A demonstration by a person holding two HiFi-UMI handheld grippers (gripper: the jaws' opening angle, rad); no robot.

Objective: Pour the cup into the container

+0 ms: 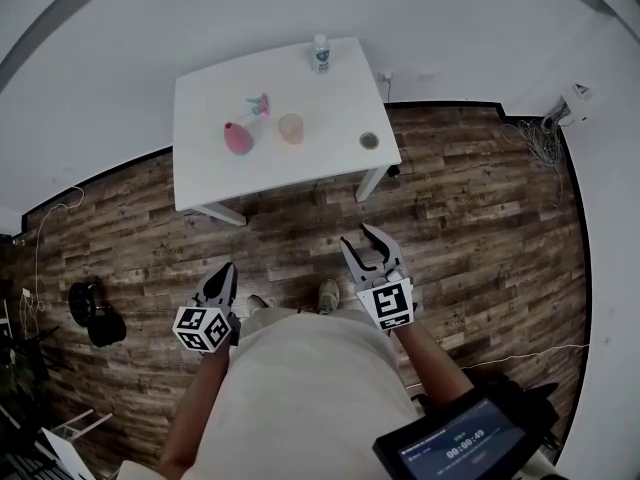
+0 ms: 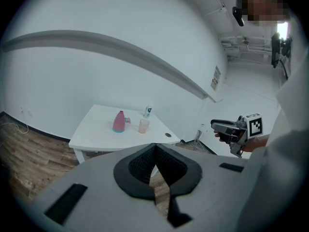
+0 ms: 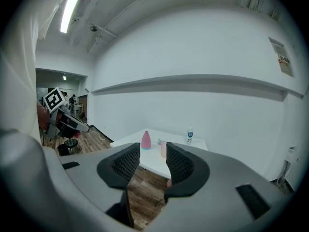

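Note:
A translucent peach cup [image 1: 291,128] [image 2: 143,125] stands on the white table [image 1: 300,173], with a pink vase-shaped container [image 1: 238,138] [image 2: 119,122] [image 3: 146,140] just left of it. Both grippers are held over the wooden floor, well short of the table and touching nothing. My left gripper [image 1: 228,268] [image 2: 154,146] is shut, its pads meeting and empty. My right gripper [image 1: 356,235] [image 3: 152,149] has its jaws apart with nothing between them. In the right gripper view the cup [image 3: 163,149] shows in the gap between the pads, far off.
A small water bottle [image 1: 320,55] stands at the table's far edge, a small blue-pink item [image 1: 259,104] behind the container, and a round disc [image 1: 370,140] near the right edge. A black stool [image 1: 92,313] sits on the floor at left; cables [image 1: 530,138] lie at right.

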